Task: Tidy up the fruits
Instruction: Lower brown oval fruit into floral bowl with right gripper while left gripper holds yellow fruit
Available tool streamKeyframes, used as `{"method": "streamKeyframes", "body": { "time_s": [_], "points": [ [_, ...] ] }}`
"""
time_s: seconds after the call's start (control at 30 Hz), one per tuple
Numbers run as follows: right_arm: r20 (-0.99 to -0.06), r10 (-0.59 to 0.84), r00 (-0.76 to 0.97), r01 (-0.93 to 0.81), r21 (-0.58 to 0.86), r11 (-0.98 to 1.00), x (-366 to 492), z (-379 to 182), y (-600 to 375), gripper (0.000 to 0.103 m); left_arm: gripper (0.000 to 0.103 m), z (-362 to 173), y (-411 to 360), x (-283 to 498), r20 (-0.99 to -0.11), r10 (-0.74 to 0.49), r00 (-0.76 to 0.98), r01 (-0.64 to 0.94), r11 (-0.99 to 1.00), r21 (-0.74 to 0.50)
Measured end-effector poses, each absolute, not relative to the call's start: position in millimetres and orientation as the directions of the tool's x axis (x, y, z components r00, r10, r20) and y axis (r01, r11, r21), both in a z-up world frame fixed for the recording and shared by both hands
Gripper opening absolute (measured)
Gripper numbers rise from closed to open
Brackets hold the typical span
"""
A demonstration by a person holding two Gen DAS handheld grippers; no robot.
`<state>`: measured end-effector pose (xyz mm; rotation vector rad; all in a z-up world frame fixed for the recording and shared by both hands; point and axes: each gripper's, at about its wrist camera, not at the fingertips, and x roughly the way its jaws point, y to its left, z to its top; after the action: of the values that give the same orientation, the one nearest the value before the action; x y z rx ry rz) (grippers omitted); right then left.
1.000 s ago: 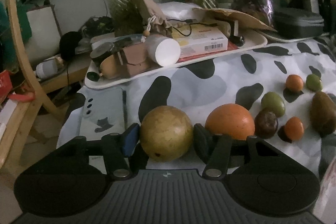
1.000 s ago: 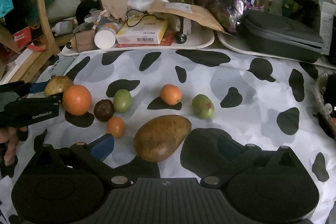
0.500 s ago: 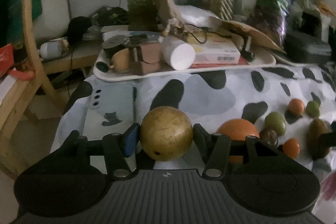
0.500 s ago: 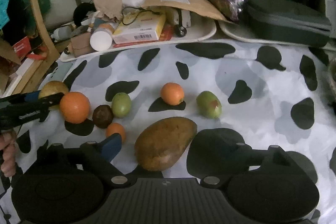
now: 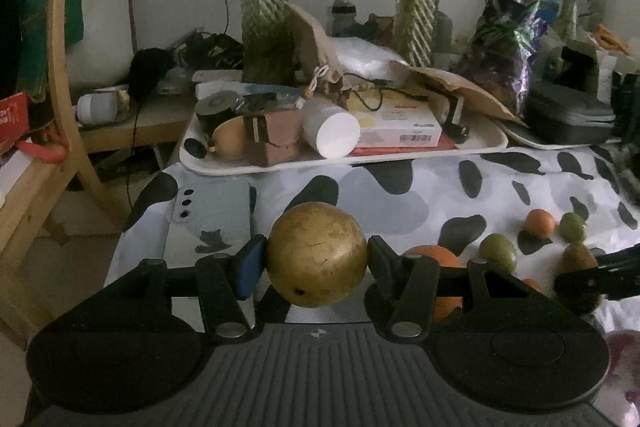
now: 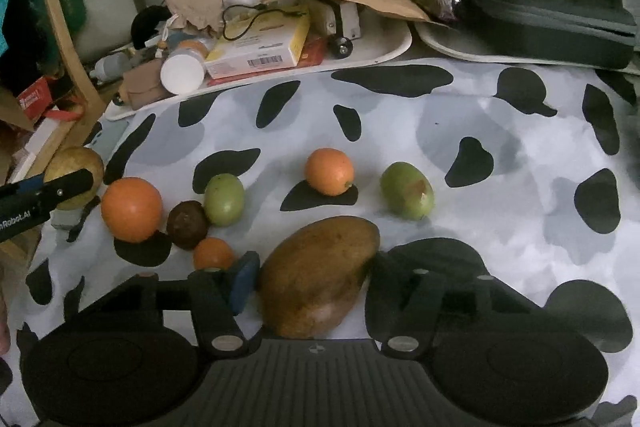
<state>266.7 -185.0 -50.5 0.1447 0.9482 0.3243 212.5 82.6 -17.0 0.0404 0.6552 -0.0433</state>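
Note:
My left gripper (image 5: 316,259) is shut on a round yellow-brown fruit (image 5: 317,254) and holds it above the left end of the cow-print cloth (image 6: 400,131). The same fruit (image 6: 74,177) shows at the far left in the right wrist view. My right gripper (image 6: 310,277) is shut on a brown mango (image 6: 318,275), which is lifted off the cloth. On the cloth lie a big orange (image 6: 131,209), a dark brown fruit (image 6: 187,224), a green fruit (image 6: 224,199), a small orange (image 6: 213,254), another small orange (image 6: 329,171) and a green mango (image 6: 407,191).
A white tray (image 6: 394,45) of clutter with a white bottle (image 6: 182,71) and a yellow box (image 6: 264,47) stands behind the cloth. A black case (image 6: 548,19) lies at back right. A phone (image 5: 212,215) lies at the cloth's left edge, by a wooden chair (image 5: 60,75).
My left gripper has risen with the round fruit, and the fruits on the cloth sit lower in its view. My right gripper has closed on the mango and lifted it.

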Motion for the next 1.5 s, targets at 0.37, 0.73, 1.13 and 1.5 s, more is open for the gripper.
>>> {"method": "streamKeyframes", "body": {
  "time_s": [0.37,0.73,1.13,1.5],
  "points": [
    [-0.731,0.356,0.582,-0.237,0.266,0.934,251.4,-29.2,-192.0,0.054,0.053,-8.0,63.9,186.9,-0.587,-0.066,0.807,0.115,0.992,0.046],
    [-0.700,0.406,0.587,-0.264,0.308,0.914,231.5,-12.9,-200.3,0.053,0.053,4.3,60.6,152.8,-0.571,-0.115,0.813,0.135,0.991,-0.006],
    [-0.684,0.471,0.558,-0.290,0.371,0.882,189.4,6.8,-211.7,0.053,0.053,8.8,45.0,116.7,-0.565,-0.150,0.812,0.165,0.986,-0.025],
    [-0.735,0.480,0.479,-0.331,0.355,0.874,151.3,3.6,-214.7,0.053,0.053,9.3,33.3,82.8,-0.570,-0.168,0.805,0.174,0.984,-0.044]
  ]
}}
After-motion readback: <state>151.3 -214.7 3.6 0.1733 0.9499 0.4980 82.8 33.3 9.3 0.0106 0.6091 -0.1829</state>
